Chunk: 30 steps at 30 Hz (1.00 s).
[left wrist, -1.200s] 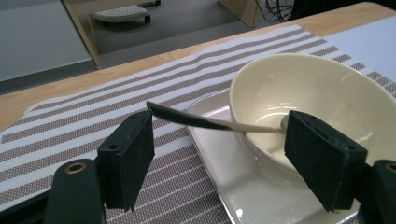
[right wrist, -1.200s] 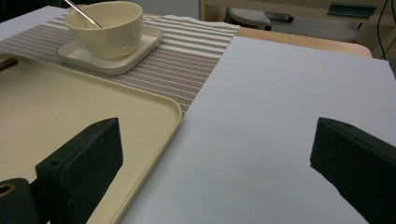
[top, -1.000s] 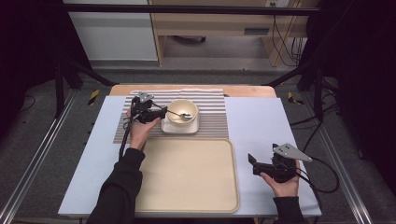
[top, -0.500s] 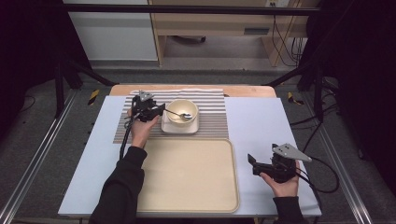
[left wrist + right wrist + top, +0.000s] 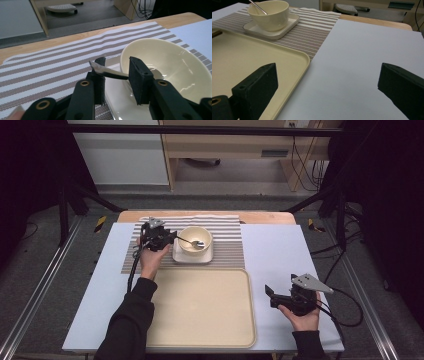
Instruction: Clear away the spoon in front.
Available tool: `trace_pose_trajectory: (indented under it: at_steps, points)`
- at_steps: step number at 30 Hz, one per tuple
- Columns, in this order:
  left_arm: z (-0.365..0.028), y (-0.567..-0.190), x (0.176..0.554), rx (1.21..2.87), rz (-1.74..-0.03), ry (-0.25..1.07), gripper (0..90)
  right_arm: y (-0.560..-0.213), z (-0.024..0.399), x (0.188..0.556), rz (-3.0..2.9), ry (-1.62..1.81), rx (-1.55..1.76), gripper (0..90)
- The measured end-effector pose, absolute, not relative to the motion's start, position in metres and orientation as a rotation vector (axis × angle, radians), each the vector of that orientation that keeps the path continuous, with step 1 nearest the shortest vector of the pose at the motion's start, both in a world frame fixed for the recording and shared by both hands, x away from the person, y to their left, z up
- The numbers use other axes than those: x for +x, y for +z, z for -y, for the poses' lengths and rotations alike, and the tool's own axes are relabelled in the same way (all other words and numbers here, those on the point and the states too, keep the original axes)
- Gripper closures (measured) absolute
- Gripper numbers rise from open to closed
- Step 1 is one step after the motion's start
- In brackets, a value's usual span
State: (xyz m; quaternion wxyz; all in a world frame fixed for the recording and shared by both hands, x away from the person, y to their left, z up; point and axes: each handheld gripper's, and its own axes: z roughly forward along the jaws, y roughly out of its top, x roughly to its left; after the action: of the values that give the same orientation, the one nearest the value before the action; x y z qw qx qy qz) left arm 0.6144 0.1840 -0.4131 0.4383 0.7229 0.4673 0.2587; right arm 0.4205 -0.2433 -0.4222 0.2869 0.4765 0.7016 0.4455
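Left gripper view, nearest plane: the left gripper (image 5: 116, 75) points its two black jaws across a striped placemat (image 5: 47, 67) toward a cream bowl (image 5: 170, 67), with the handle tip of a metal spoon (image 5: 105, 71) lying between them. The jaws have just been closing on the handle; its end touches the left jaw, while a gap appears to remain at the right jaw, so the grip does not look complete. The spoon rests with its handle over the bowl's rim, and the bowl stands on a square white plate (image 5: 117, 100).

High view, front of the table: the right gripper (image 5: 272, 296) hangs over the pale blue table cover (image 5: 280, 250), jaws wide apart and holding nothing, just right of a bare cream tray (image 5: 200, 305). Farther off, the left gripper (image 5: 170, 239) sits at the bowl's (image 5: 195, 240) left side on the placemat.

Step in hand, as judged: grasping the spoon by its handle. The next move calls for finishing the squeeze squarely on the thin handle, then lifting it clear of the rim without tipping the bowl.
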Motion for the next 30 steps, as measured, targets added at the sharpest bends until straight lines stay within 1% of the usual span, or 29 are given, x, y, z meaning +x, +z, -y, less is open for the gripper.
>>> trace_pose_trajectory:
  at_steps: [5,10,19,30]
  points:
    - [-0.179,-0.405,0.606,1.806,-1.121,0.660,77.7,-0.422,0.244,0.420,-1.874,1.190,1.274,3.1]
    - [-0.174,-0.401,0.601,1.805,-1.082,0.650,82.1,-0.422,0.244,0.420,-1.873,1.191,1.273,3.2]
    - [-0.170,-0.397,0.595,1.814,-1.041,0.646,88.1,-0.422,0.244,0.420,-1.873,1.193,1.274,3.3]
    - [-0.168,-0.392,0.588,1.818,-1.005,0.646,88.8,-0.422,0.243,0.420,-1.874,1.194,1.275,3.5]
